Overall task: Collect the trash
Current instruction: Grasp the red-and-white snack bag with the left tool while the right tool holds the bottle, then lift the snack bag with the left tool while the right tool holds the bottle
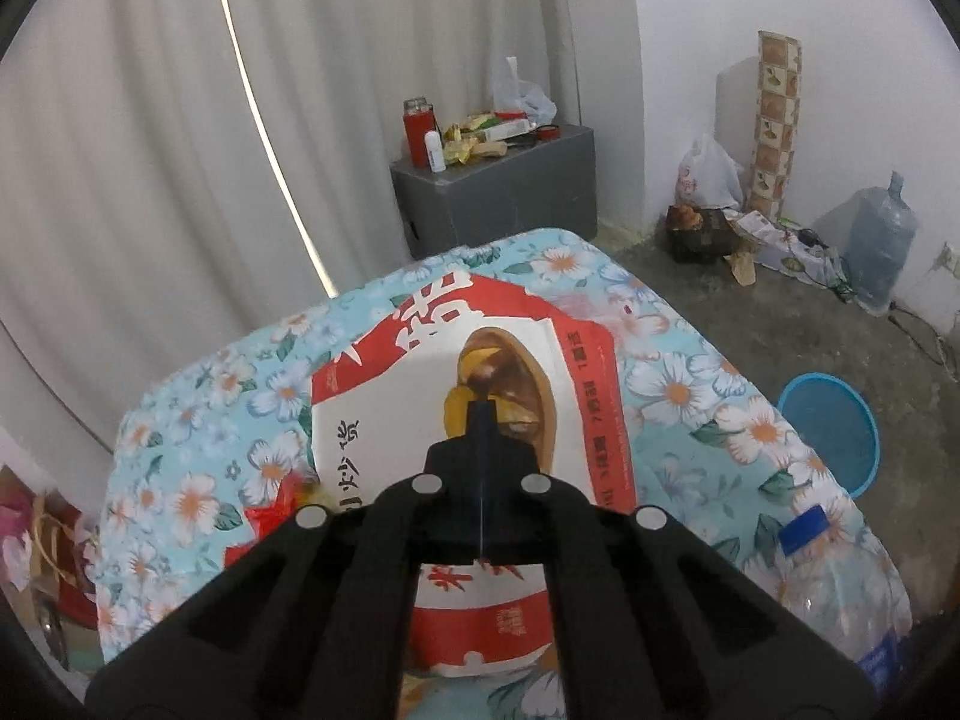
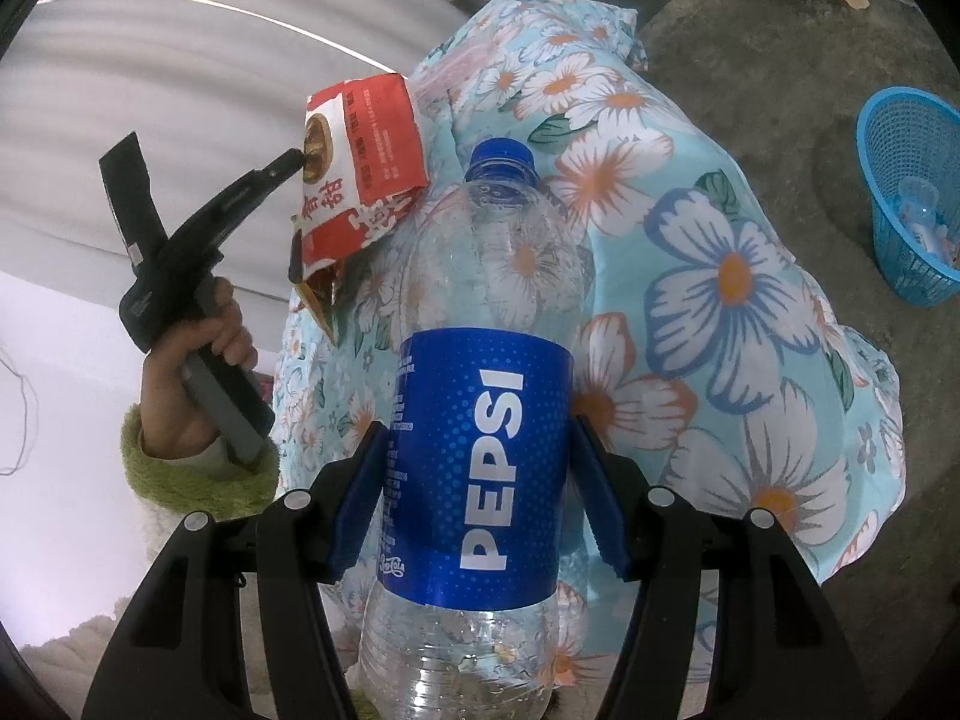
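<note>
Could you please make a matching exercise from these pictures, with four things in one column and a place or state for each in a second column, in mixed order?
Things:
1. Pepsi bottle
2. red and white paper bag
3. blue basket
4. water jug

Places or states:
A. on the floor beside the flowered cloth, with trash inside
B. clamped between the right gripper pads
C. standing by the white wall
D. pinched by the left gripper, which is shut

Pairs: 1-B, 2-D, 3-A, 4-C
</note>
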